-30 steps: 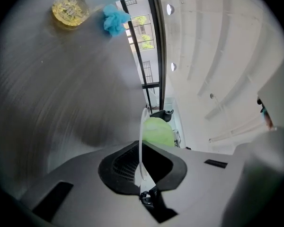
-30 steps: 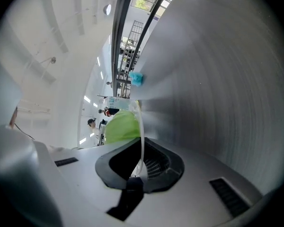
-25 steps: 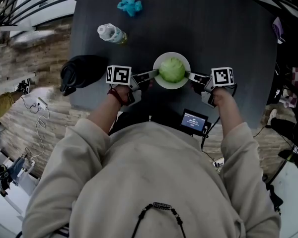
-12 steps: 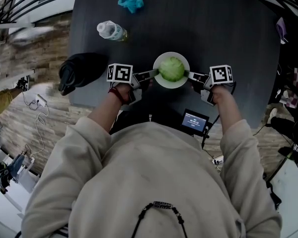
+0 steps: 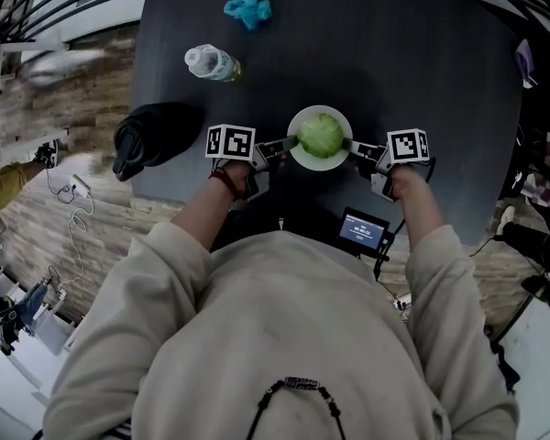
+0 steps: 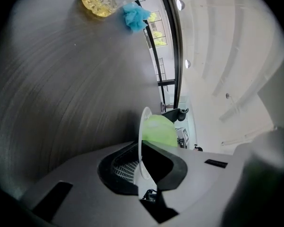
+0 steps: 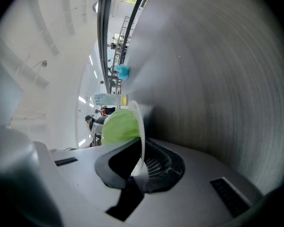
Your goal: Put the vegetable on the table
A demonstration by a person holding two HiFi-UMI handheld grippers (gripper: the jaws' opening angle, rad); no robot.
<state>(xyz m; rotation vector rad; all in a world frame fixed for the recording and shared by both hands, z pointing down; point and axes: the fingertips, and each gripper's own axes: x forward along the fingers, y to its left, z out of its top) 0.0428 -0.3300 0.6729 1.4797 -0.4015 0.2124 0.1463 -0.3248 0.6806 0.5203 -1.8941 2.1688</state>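
Vegetable [image 5: 321, 136] fills a plate [image 5: 304, 161] whose rim, gripper views show, left tongs [image 6: 141, 149] and right tongs [image 7: 141, 149] clamp.

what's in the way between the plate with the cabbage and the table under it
Nothing visible. The left gripper and right gripper clamp the white plate by its rim, with the cabbage on it. The dark table around it is bare. The bottle and blue cloth lie well away.

Plate [image 6: 142, 126] rim between left gripper [image 6: 141, 146] fingers [image 6: 164, 161]
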